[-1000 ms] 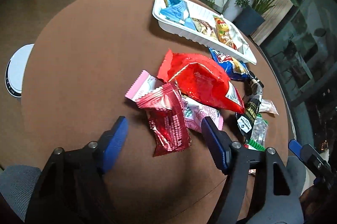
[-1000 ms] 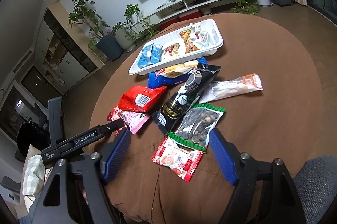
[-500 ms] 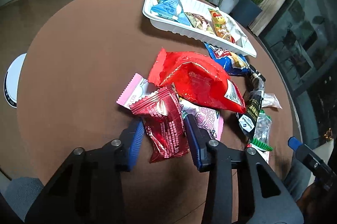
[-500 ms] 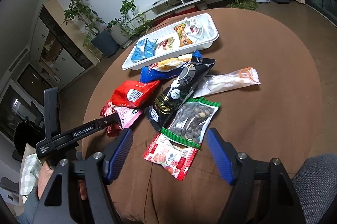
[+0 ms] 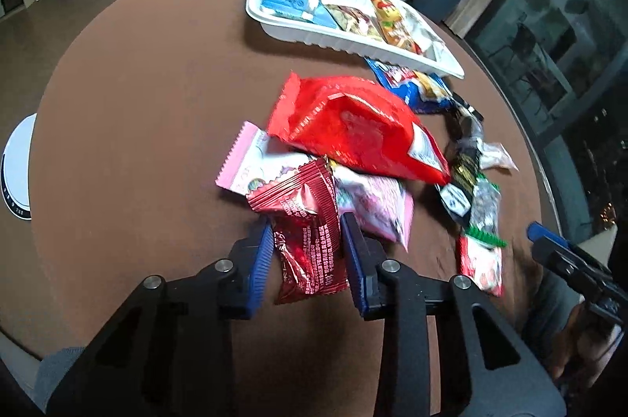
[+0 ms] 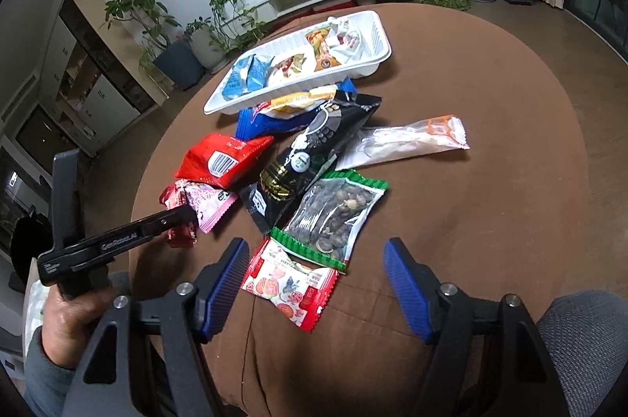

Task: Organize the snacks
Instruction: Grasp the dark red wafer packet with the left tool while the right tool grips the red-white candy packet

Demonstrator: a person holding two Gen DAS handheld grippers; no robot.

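My left gripper [image 5: 308,252] is shut on a small dark red snack packet [image 5: 306,228] at the near edge of the snack pile. Behind it lie a pink packet [image 5: 369,205] and a big red bag [image 5: 353,126]. The white tray [image 5: 298,32] with several snacks stands at the far side; it also shows in the right wrist view [image 6: 373,67]. My right gripper [image 6: 314,283] is open and empty, just above a red and white packet [image 6: 290,283] and a green-edged nut bag [image 6: 333,216]. The left gripper [image 6: 172,220] shows at the left in that view.
A black bag [image 6: 314,158], a blue bag [image 6: 274,122] and a clear long packet [image 6: 408,142] lie between pile and tray. The round brown table [image 6: 490,220] has bare cloth on the right. A white round device [image 5: 15,165] sits off the table's left edge.
My left gripper moved forward and closed its fingers on the dark red packet. My right gripper stayed open and shifted slightly closer to the red and white packet.
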